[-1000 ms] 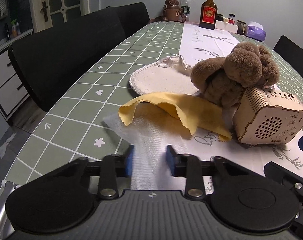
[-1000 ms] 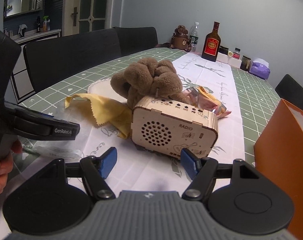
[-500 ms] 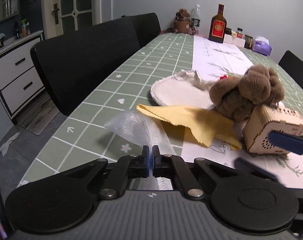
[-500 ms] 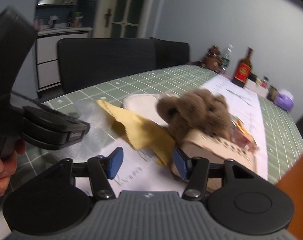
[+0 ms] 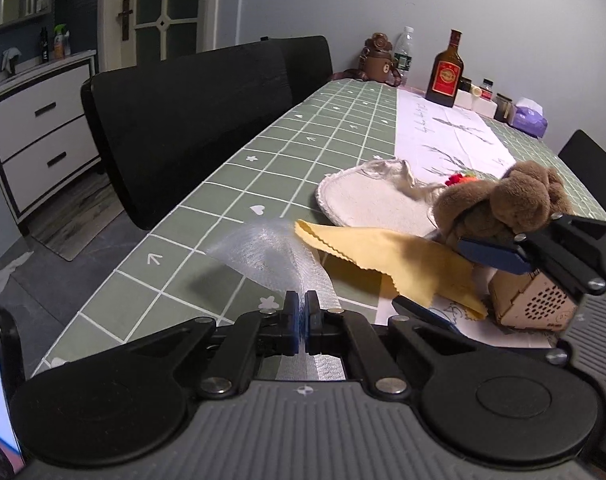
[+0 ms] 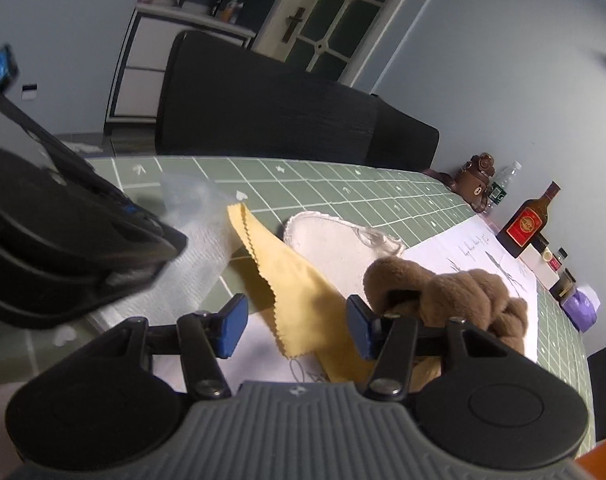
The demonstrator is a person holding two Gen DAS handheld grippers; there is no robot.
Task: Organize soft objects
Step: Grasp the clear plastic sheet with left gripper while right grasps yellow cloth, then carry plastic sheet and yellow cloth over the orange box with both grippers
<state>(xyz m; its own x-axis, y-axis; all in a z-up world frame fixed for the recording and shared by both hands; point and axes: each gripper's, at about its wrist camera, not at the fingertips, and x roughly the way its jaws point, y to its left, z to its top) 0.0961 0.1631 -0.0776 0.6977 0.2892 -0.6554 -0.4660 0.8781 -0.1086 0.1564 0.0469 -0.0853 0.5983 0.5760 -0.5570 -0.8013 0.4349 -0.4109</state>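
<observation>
Dim, cool, even indoor light in both views; source not visible. Soft shadow under the lifted translucent white mesh cloth (image 5: 263, 256) on the green grid-patterned tablecloth (image 5: 223, 200). Strong fisheye bending at the frame edges; corners vignetted black. Left wrist view sharp. Right wrist view tilted, with the near black gripper body (image 6: 63, 240) at its left edge blurred.

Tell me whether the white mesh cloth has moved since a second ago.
Yes. The white mesh cloth, flat on the green checked tablecloth a second ago, is now pinched in the left gripper and lifted off it, beside the yellow cloth.
</observation>
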